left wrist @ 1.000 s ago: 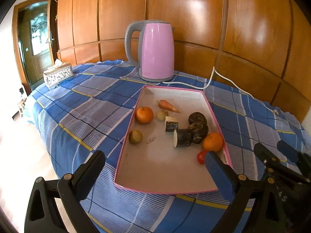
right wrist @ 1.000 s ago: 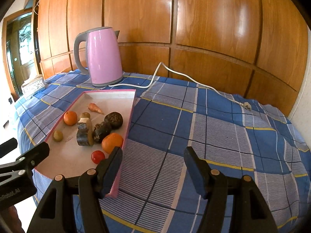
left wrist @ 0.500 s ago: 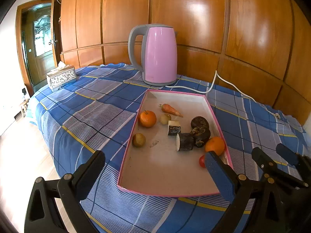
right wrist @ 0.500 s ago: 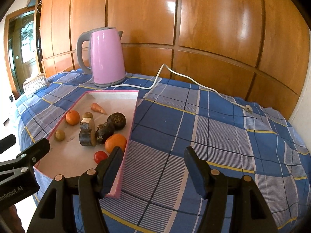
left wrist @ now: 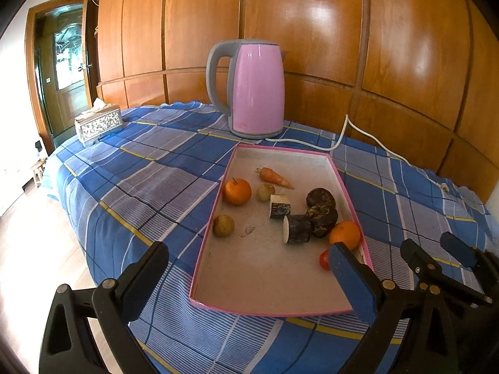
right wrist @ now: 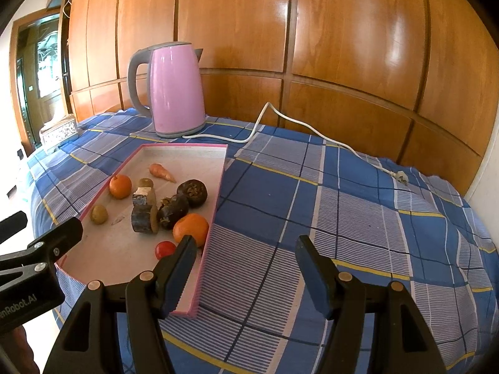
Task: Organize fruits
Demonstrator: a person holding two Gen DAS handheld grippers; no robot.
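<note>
A pink-rimmed tray (left wrist: 265, 277) lies on the blue checked cloth. In it are one orange (left wrist: 237, 191) at the left, a second orange (left wrist: 344, 233) by the right rim, a carrot (left wrist: 274, 178), a red tomato (left wrist: 324, 260), two small yellowish fruits (left wrist: 223, 225), dark brown lumps (left wrist: 320, 198) and cut dark pieces (left wrist: 296, 233). My left gripper (left wrist: 248, 252) hovers open over the tray's near end, empty. My right gripper (right wrist: 246, 243) is open over the cloth just right of the tray (right wrist: 109, 249), its left finger near the second orange (right wrist: 191, 227) and the tomato (right wrist: 165, 248).
A pink kettle (left wrist: 257, 87) stands behind the tray, its white cord (right wrist: 259, 124) trailing right to a plug (right wrist: 402, 179). A tissue box (left wrist: 98, 123) sits far left near the table's edge. Wooden panelling backs the table. Bare cloth spreads to the right.
</note>
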